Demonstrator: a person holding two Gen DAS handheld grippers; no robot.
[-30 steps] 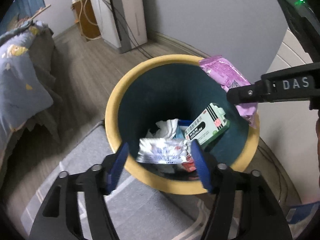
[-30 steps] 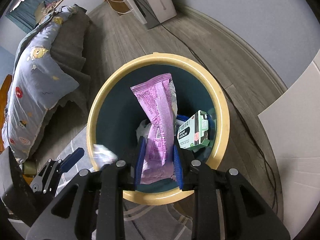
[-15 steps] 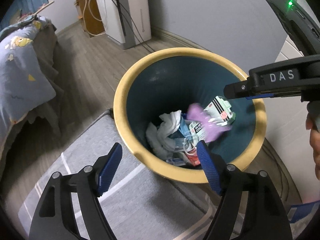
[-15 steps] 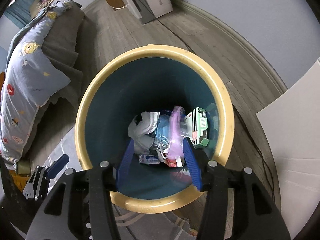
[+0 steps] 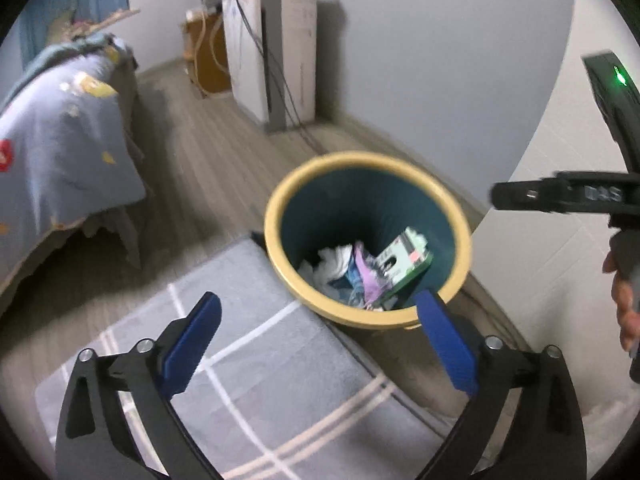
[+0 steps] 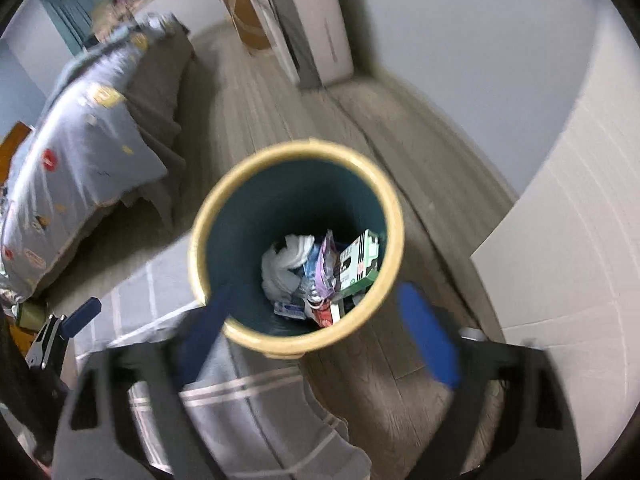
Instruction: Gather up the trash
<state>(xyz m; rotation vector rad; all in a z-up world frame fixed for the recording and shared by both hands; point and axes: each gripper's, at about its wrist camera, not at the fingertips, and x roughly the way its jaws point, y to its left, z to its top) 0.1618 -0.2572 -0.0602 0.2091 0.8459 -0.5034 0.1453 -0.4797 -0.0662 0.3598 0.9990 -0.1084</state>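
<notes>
A teal bin with a yellow rim (image 5: 276, 236) stands on the wood floor; it also shows in the right wrist view (image 6: 200, 236). Inside lie a purple wrapper (image 5: 370, 276), a green-and-white box (image 5: 402, 258), white tissue (image 5: 334, 258) and other scraps. The right wrist view shows the same wrapper (image 6: 326, 268), box (image 6: 358, 262) and tissue (image 6: 286, 266). My left gripper (image 5: 316, 312) is open and empty, above the rug in front of the bin. My right gripper (image 6: 314, 300) is open and empty, above the bin's near rim.
A grey rug with white lines (image 5: 248, 384) lies before the bin. A bed with a blue quilt (image 5: 60, 152) is at the left. A white appliance with cables (image 5: 280, 52) stands by the far wall. A white panel (image 6: 568, 240) is at the right.
Both grippers let go of their trash, which fell into the bin. Both have since opened wider and pulled up and back from the bin.
</notes>
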